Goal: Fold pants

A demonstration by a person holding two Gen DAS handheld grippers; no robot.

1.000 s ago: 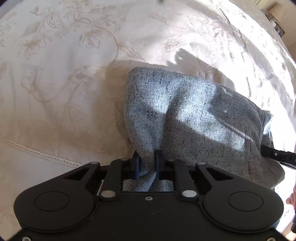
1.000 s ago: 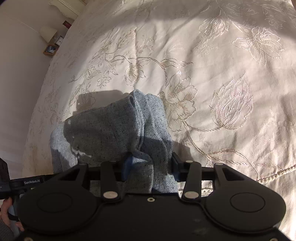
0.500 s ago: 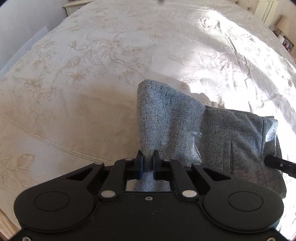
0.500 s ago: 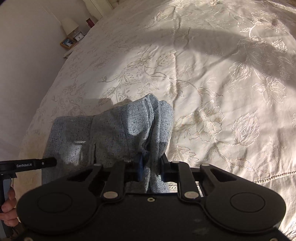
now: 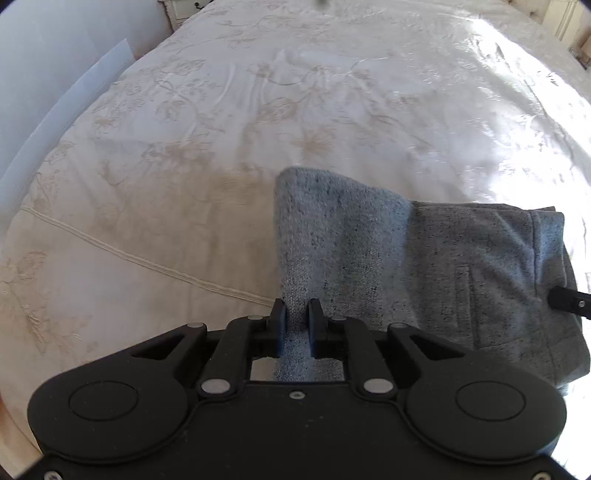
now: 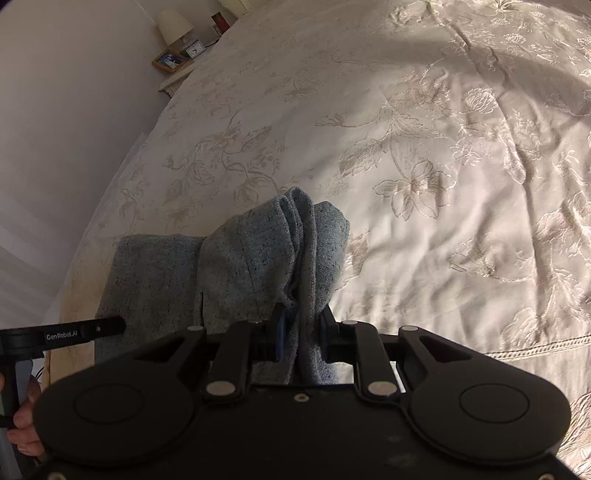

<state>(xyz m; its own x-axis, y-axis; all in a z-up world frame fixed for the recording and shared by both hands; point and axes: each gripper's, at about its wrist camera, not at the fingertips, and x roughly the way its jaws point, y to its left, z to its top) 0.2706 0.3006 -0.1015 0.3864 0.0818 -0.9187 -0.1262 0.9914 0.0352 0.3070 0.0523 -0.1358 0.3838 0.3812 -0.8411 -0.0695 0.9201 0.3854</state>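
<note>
The grey-blue knit pants point(image 5: 461, 258) lie partly folded on the cream embroidered bedspread point(image 5: 184, 147). My left gripper point(image 5: 297, 308) pinches a lifted fold of the pants between its pads, and its jaws are opening slightly with the cloth still between them. The right gripper's finger point(image 5: 565, 297) shows at the pants' right edge. In the right wrist view the pants point(image 6: 251, 258) hang bunched in several folds from my right gripper point(image 6: 301, 314), which is shut on them. The left gripper point(image 6: 110, 325) and a hand point(image 6: 22, 424) appear at lower left.
The bedspread point(image 6: 443, 184) stretches far ahead and to the right. A bedside table with a lamp point(image 6: 173, 26), a picture frame point(image 6: 168, 61) and a small clock point(image 6: 195, 48) stands past the bed's far left corner. The bed's edge runs down the left.
Both grippers have risen and drawn back across the bed with the pants' edge. The lifted cloth now hangs over the flat part. The right jaws have narrowed on the fabric.
</note>
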